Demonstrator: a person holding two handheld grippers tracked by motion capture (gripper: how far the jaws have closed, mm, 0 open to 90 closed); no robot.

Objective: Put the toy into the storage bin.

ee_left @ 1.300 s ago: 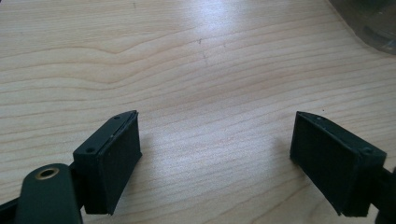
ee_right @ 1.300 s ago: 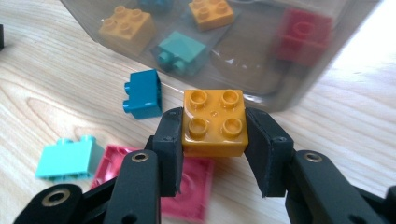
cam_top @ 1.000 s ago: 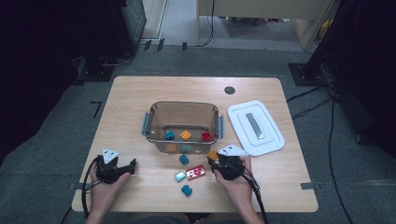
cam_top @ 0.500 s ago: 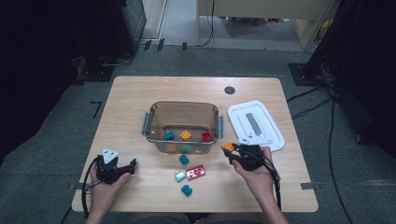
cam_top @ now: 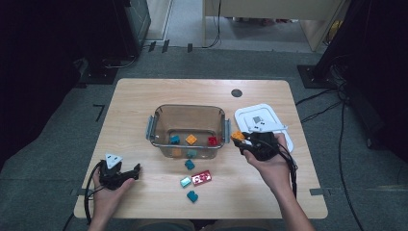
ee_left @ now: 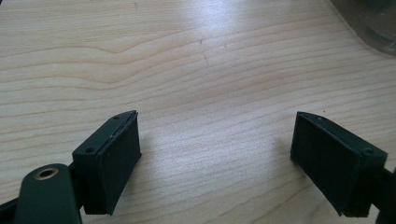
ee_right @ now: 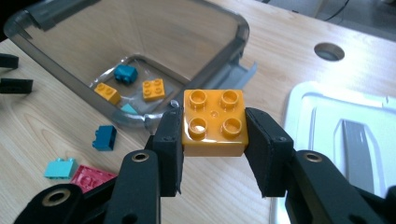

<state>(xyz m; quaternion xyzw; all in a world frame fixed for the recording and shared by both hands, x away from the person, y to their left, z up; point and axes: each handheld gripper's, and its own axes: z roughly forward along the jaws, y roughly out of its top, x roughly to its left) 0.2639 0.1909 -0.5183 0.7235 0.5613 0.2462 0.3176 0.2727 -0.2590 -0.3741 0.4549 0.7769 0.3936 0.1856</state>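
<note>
My right gripper [ee_right: 214,144] is shut on an orange four-stud brick [ee_right: 215,122], held in the air beside the right wall of the clear plastic bin [cam_top: 224,126]. In the high view that brick [cam_top: 237,136] hangs just right of the bin, with the right gripper [cam_top: 240,140] behind it. Inside the bin lie a teal brick [cam_top: 175,139], an orange brick [cam_top: 191,139] and a red brick [cam_top: 212,140]. My left gripper [cam_top: 136,169] rests on the table at the front left, open, with bare wood between its pads [ee_left: 116,158].
A white lid [cam_top: 262,120] lies right of the bin. In front of the bin lie loose bricks: a dark teal one [cam_top: 189,164], a light teal one [cam_top: 185,182], a red plate [cam_top: 201,177] and another teal one [cam_top: 193,196]. A round hole [cam_top: 236,93] marks the tabletop behind.
My right gripper has risen from the table in front of the bin and moved right and away, carrying the orange brick to the bin's right side. The left gripper stayed put.
</note>
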